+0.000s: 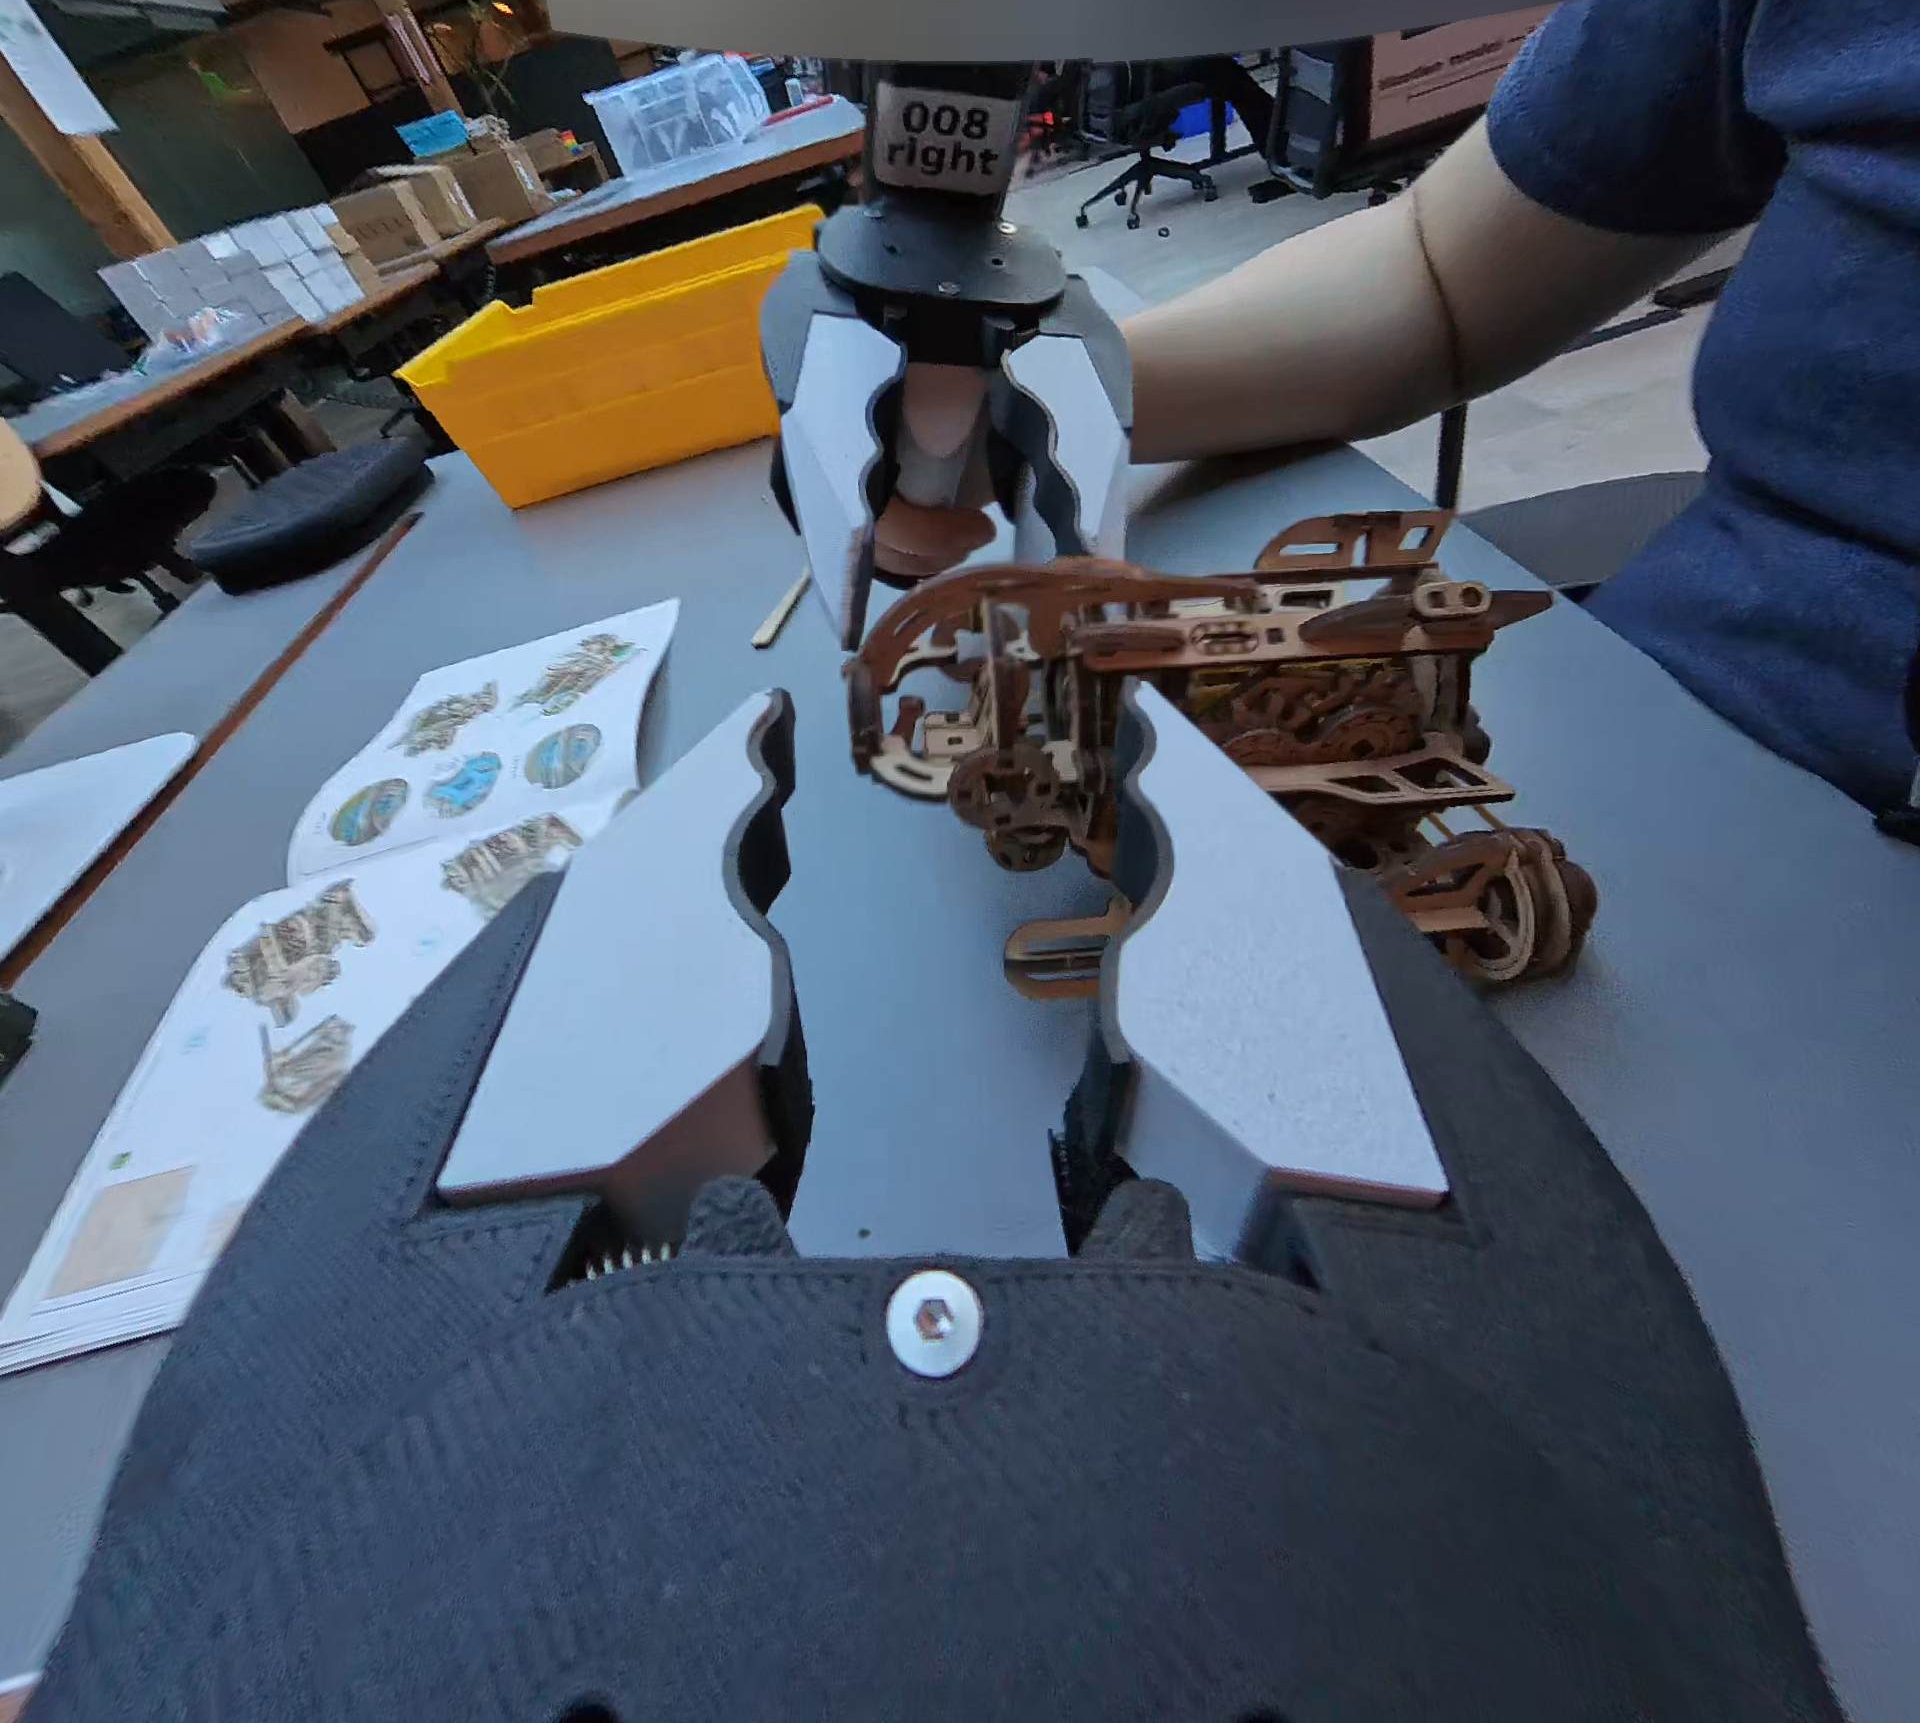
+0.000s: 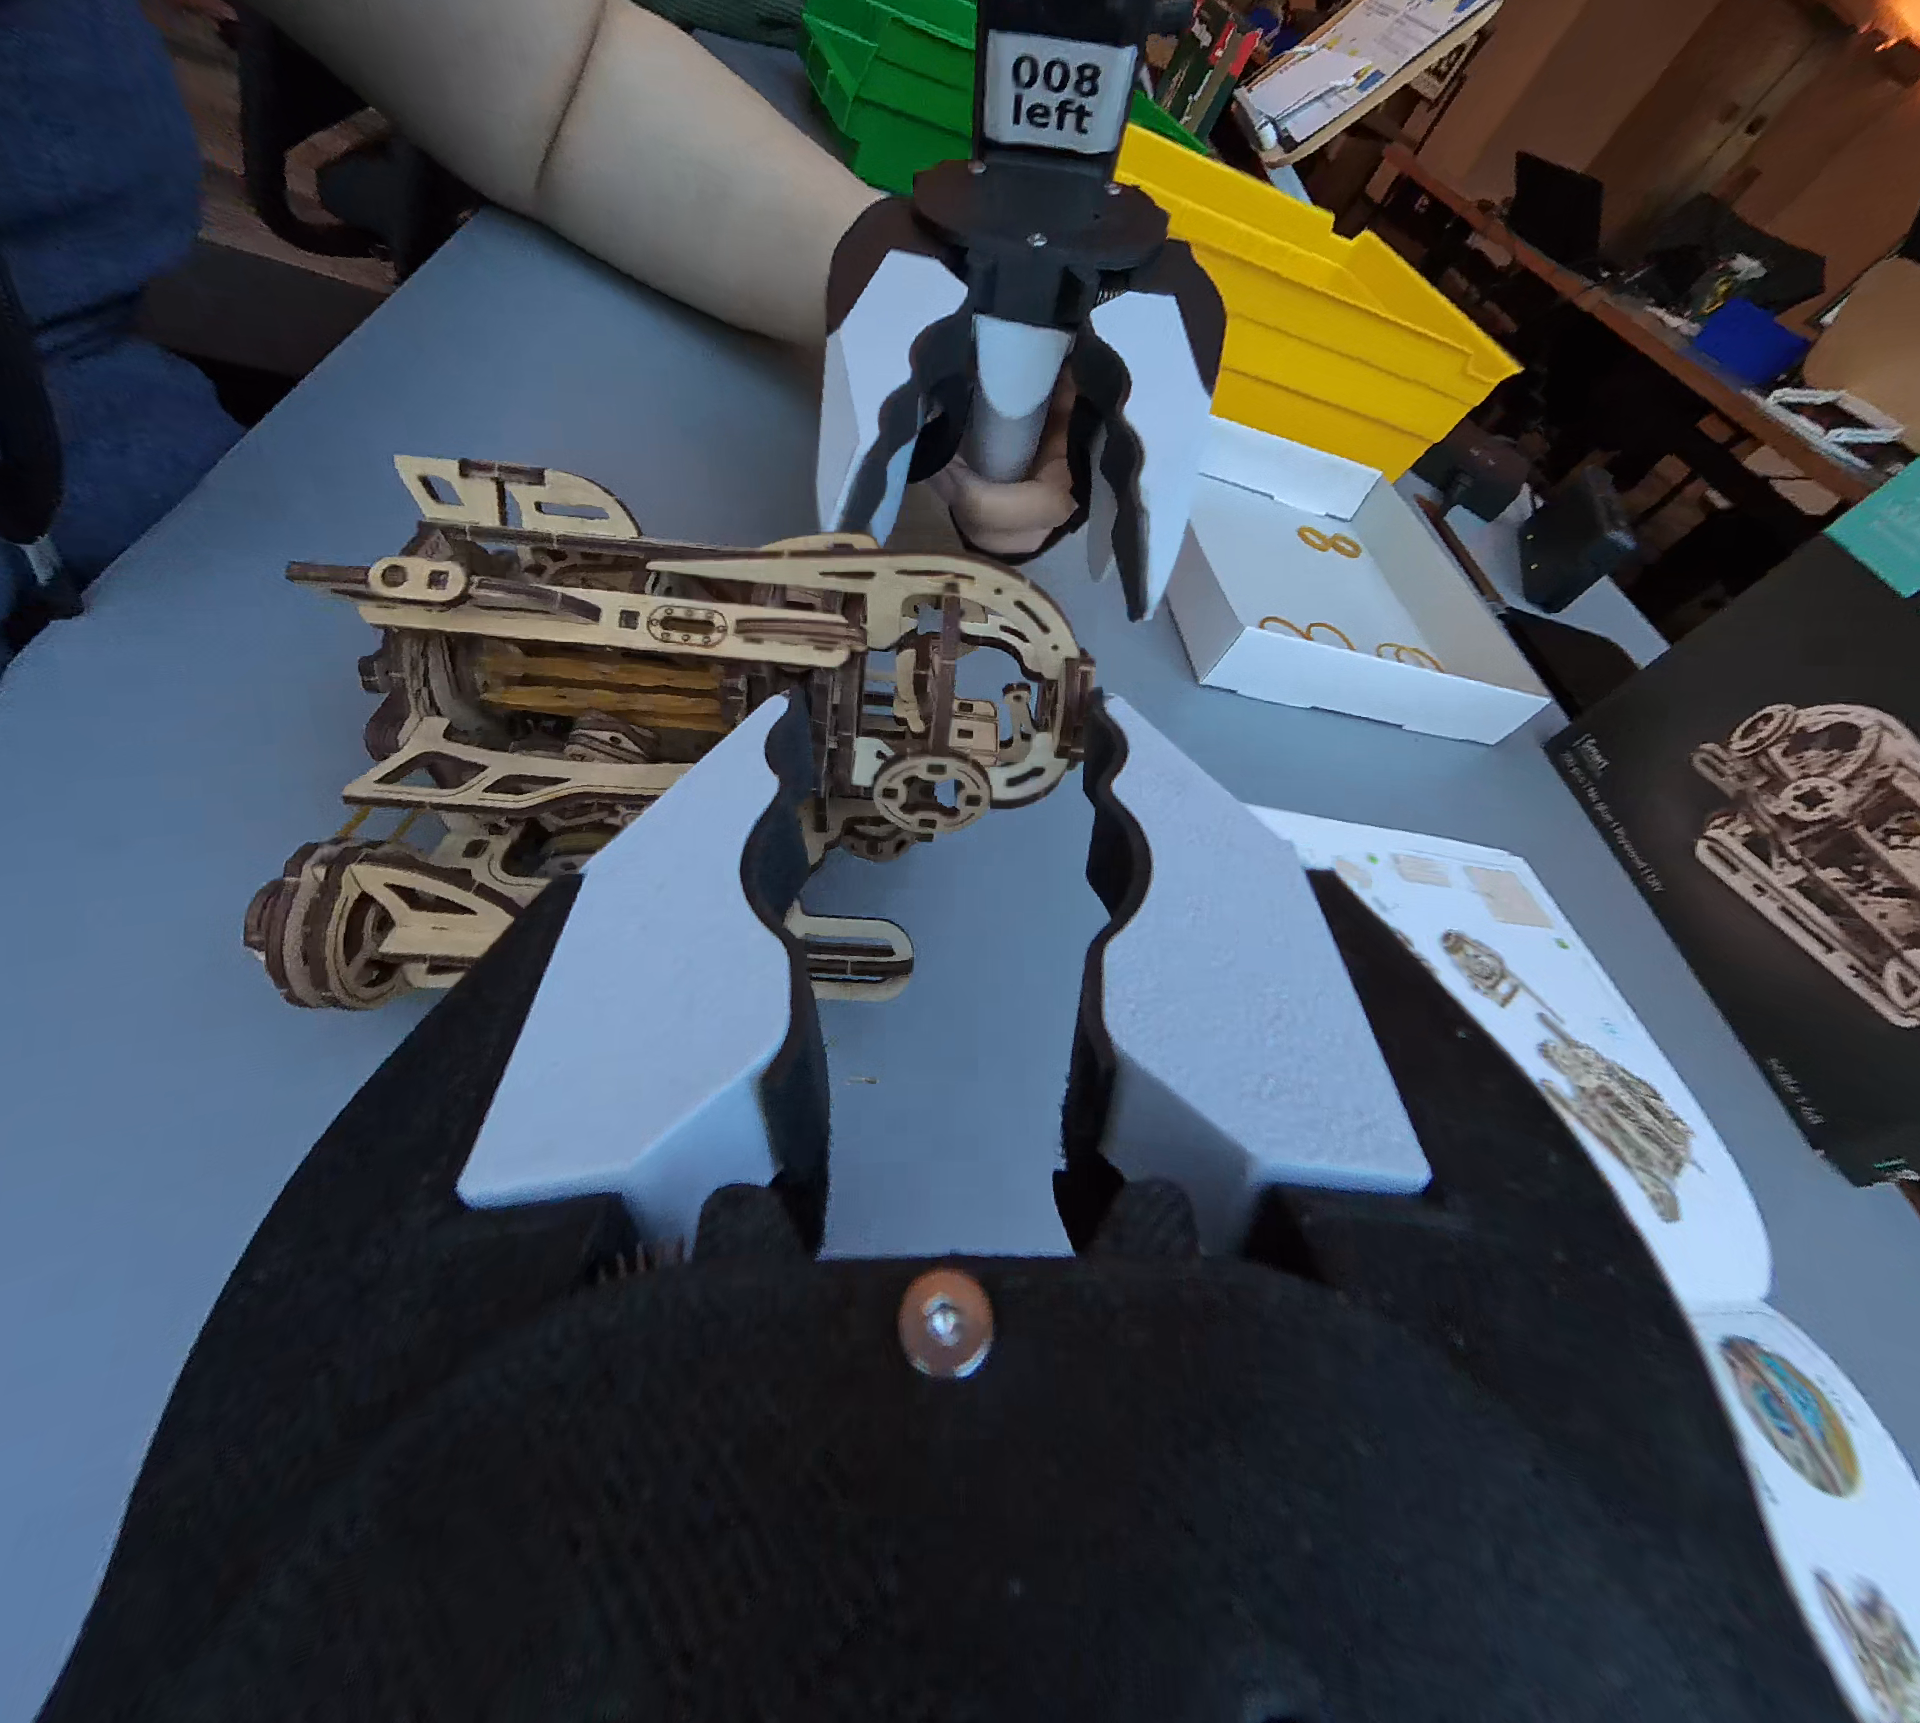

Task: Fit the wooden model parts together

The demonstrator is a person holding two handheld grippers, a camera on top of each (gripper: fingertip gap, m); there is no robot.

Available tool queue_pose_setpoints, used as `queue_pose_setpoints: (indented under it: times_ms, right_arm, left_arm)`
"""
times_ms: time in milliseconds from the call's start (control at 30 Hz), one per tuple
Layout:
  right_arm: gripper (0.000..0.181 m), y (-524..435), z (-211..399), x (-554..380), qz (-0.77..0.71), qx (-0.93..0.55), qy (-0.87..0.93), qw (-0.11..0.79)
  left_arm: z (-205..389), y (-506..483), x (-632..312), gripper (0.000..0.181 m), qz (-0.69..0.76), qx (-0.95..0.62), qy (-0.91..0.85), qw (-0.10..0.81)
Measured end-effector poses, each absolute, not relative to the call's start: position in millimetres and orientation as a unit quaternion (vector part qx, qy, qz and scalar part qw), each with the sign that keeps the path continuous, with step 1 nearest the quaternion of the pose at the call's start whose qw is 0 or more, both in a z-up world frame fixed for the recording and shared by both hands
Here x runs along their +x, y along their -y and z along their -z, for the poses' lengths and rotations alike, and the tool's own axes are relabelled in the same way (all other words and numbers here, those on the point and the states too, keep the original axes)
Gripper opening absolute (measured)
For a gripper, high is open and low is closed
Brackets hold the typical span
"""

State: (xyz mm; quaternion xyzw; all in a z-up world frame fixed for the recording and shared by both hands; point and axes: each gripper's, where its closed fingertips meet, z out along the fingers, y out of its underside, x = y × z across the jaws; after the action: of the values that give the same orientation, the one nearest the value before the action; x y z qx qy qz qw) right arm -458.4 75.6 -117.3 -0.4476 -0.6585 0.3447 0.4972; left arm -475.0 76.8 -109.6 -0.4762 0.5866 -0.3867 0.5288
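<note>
Fingers first: both my grippers are spread wide and hold nothing, the left gripper (image 1: pixel 951 852) and the right gripper (image 2: pixel 940 842) facing each other over the table (image 1: pixel 914 1102) with the model (image 1: pixel 1195 717) between them. My left fingers (image 1: pixel 665 946) straddle bare tabletop just short of the model's curved front end; my right ones frame that same end from the opposite side. Risk starts there: the frame is thin laser-cut wood full of slots and small gears, so closing on the arched front rail (image 2: pixel 966 593) rather than a solid part could, I judge, snap it or pop a joint loose. A loose flat piece (image 2: pixel 842 946) lies on the table just beside the model, partly behind my right finger, and I cannot tell whether it touches the model; nudging it could slide it away. The model itself rests on its side near the person's edge of the table, pale and dark wood, wheels (image 1: pixel 1496 915) at one end, yellowish bands in its middle. Beyond lie the booklet (image 1: pixel 343 894) and a yellow bin (image 1: pixel 613 385).
</note>
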Motion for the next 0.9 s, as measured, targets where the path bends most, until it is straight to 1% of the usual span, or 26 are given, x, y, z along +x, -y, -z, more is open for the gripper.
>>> queue_pose_setpoints:
  times_ms: [67,100,200,267,333,400,533,600,733,800,900]
  right_arm:
    - [0.034,-73.4,127.7,-460.3,-0.347,-0.449,0.668,0.481]
    - [0.030,-73.6,130.3,-461.6,-0.346,-0.452,0.668,0.480]
    - [0.037,-74.7,129.6,-461.8,-0.342,-0.453,0.663,0.488]
    - [0.041,-76.7,127.5,-458.3,-0.346,-0.460,0.655,0.489]
    - [0.046,-77.9,124.7,-455.0,-0.361,-0.462,0.649,0.485]
    - [0.052,-82.7,127.2,-453.4,-0.379,-0.477,0.647,0.459]
    - [0.062,-85.0,140.5,-456.8,-0.419,-0.494,0.663,0.375]
    - [0.060,-81.4,145.1,-460.7,-0.444,-0.498,0.664,0.337]
    - [0.059,-83.8,139.9,-463.9,-0.477,-0.492,0.643,0.341]
    - [0.059,-85.8,139.3,-463.0,-0.474,-0.491,0.643,0.348]
    - [0.060,-88.6,140.2,-465.8,-0.467,-0.482,0.648,0.359]
  left_arm:
    - [119.7,-71.9,-472.0,0.064,0.403,-0.493,-0.597,0.488]
    - [125.1,-71.4,-471.2,0.065,0.404,-0.504,-0.599,0.474]
    - [129.6,-72.0,-471.1,0.061,0.409,-0.513,-0.586,0.475]
    - [123.5,-78.6,-474.4,0.060,0.407,-0.519,-0.565,0.496]
    - [121.0,-80.0,-479.1,0.061,0.414,-0.534,-0.552,0.488]
    - [123.0,-83.9,-483.0,0.064,0.398,-0.555,-0.552,0.478]
    - [122.5,-89.4,-483.0,0.064,0.367,-0.577,-0.558,0.470]
    - [124.4,-87.1,-480.0,0.064,0.371,-0.587,-0.559,0.453]
    - [132.0,-86.8,-477.3,0.066,0.376,-0.600,-0.561,0.429]
    - [136.1,-89.0,-478.0,0.068,0.379,-0.608,-0.559,0.416]
    - [140.8,-87.5,-478.9,0.065,0.392,-0.616,-0.557,0.396]
